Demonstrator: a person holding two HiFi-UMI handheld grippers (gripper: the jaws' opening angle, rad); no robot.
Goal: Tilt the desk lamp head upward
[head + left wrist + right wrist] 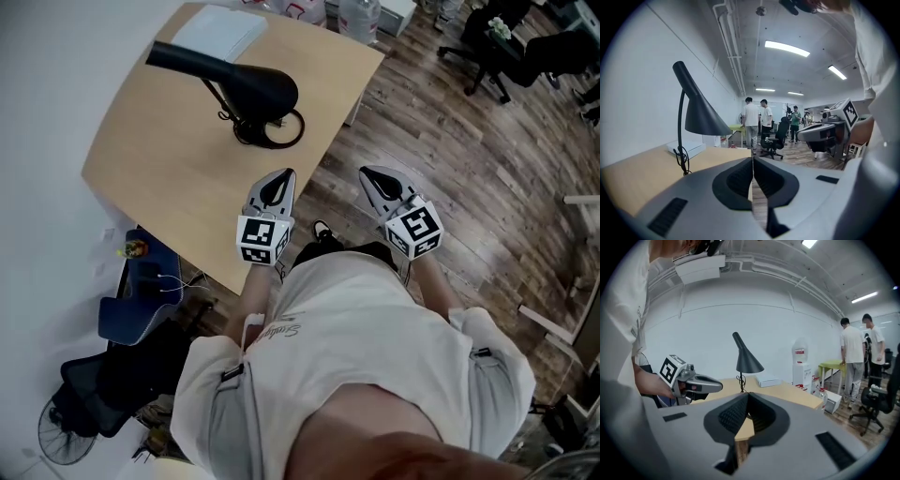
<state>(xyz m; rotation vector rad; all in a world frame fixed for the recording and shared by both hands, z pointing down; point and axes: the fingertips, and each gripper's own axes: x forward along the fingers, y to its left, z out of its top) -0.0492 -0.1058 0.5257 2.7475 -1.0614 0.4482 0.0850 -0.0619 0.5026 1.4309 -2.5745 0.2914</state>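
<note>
A black desk lamp (230, 80) stands on the wooden table (159, 169), its cone head (701, 117) sloping downward from a thin curved stem. Its round base and coiled cord (272, 128) sit near the table's right edge. My left gripper (280, 178) is shut and empty, held over the table's near corner, a short way in front of the lamp base. My right gripper (369, 175) is shut and empty too, hanging over the floor just off the table edge. In the right gripper view the lamp (747, 358) stands beyond the left gripper (710, 381).
A flat white box (220, 33) lies on the table behind the lamp. Office chairs (506, 47) and standing people (757, 122) occupy the wood floor beyond. A water dispenser (800, 365) stands by the wall. A blue chair (141, 300) sits under the table's near edge.
</note>
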